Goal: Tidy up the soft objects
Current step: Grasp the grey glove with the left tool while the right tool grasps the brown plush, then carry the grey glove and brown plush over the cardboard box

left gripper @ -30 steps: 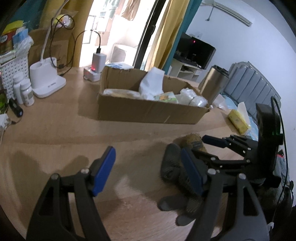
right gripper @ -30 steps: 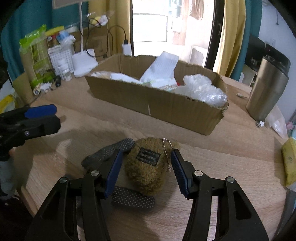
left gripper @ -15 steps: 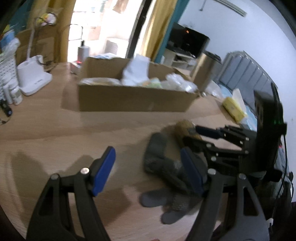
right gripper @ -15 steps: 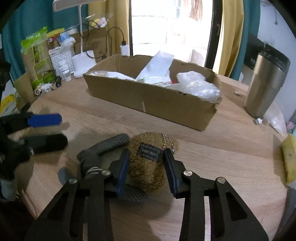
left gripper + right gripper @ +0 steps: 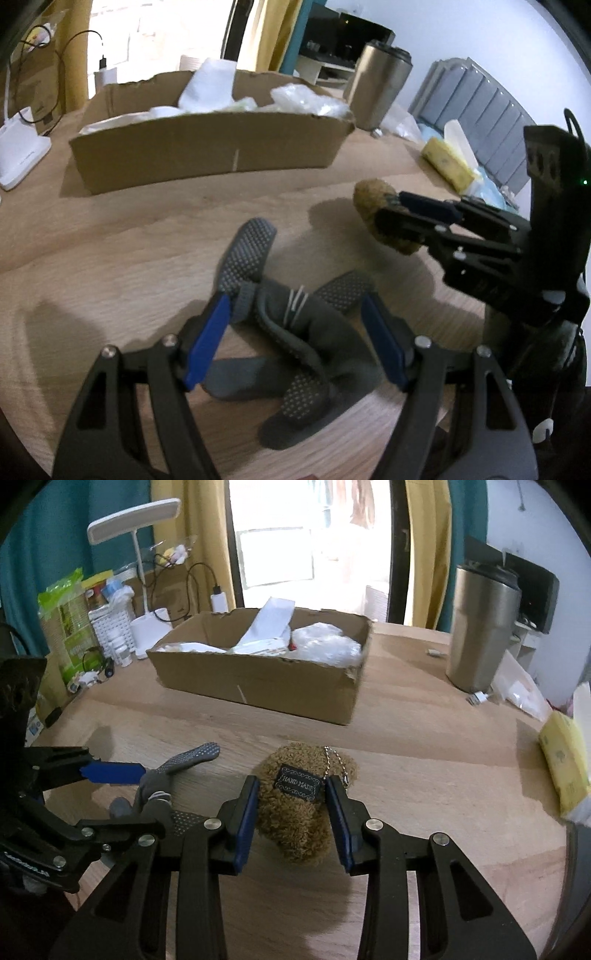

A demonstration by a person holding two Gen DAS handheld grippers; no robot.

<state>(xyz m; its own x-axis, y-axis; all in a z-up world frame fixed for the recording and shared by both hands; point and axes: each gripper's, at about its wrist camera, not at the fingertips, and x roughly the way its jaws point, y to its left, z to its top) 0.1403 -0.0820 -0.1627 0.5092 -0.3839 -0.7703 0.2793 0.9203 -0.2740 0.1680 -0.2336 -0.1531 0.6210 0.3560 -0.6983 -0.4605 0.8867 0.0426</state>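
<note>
Brown plush toy point(image 5: 293, 812) sits squeezed between blue pads of your right gripper point(image 5: 291, 814), jaws clamped on it and having just closed in; shadow beneath suggests it rides just above wooden table point(image 5: 424, 775), likely ready for carrying to cardboard box point(image 5: 258, 683) behind. Your left gripper point(image 5: 295, 328) stands open astride grey dotted gloves point(image 5: 291, 321) lying on table, pads not pressing, positioned for next grab.
</note>
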